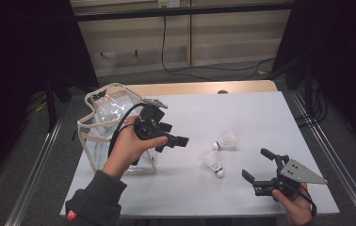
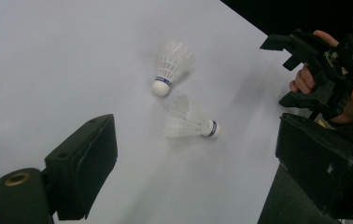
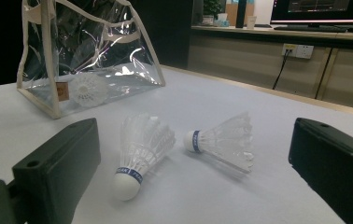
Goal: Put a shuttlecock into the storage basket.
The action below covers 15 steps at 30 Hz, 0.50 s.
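Note:
Two white shuttlecocks lie on the white table top (image 1: 242,113). The farther shuttlecock (image 1: 225,141) (image 2: 172,63) (image 3: 223,140) points its cork left in the high view. The nearer shuttlecock (image 1: 214,163) (image 2: 186,122) (image 3: 142,149) points its cork toward my right gripper (image 1: 255,163) (image 2: 284,70) (image 3: 197,154), which stands open just right of them, low over the table. My left gripper (image 1: 173,139) (image 2: 200,154) hovers open to their left, in front of a clear plastic bag (image 1: 105,117) (image 3: 90,51). Nothing sits between either pair of jaws. A third shuttlecock (image 3: 88,89) lies inside the bag.
The bag with its beige trim stands at the table's left edge. A wooden strip (image 1: 204,88) runs along the far edge. Metal rails (image 1: 39,160) flank the table, and cables lie on the floor behind it.

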Available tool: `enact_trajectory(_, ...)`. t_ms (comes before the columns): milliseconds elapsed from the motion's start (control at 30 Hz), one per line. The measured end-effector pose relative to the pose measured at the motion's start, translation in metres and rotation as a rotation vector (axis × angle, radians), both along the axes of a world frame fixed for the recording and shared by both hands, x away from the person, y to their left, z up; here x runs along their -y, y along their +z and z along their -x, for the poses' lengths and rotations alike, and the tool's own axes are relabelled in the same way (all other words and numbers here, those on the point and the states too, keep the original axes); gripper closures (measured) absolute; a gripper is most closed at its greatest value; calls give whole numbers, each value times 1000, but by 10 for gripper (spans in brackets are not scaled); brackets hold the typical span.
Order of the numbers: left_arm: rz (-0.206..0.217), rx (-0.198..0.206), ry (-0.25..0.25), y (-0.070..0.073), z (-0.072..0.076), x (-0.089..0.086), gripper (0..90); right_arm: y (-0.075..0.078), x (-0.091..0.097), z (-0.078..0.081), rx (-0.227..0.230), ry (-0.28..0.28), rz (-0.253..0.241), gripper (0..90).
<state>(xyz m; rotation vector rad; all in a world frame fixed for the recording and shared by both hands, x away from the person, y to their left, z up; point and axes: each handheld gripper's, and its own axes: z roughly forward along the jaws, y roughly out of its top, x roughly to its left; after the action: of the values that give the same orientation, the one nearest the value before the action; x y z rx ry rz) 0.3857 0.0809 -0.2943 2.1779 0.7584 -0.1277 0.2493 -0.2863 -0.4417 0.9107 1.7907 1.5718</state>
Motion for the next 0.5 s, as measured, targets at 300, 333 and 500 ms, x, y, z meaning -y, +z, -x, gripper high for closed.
enact_trajectory(300,-2,1,-17,-11,3,6,119,0,0,0,2,0,1,22)
enact_trajectory(333,-2,1,-16,-13,3,7,116,0,0,0,1,0,1,22)
enact_trajectory(500,-12,2,-22,-19,5,8,112,0,0,0,1,-1,1,21)
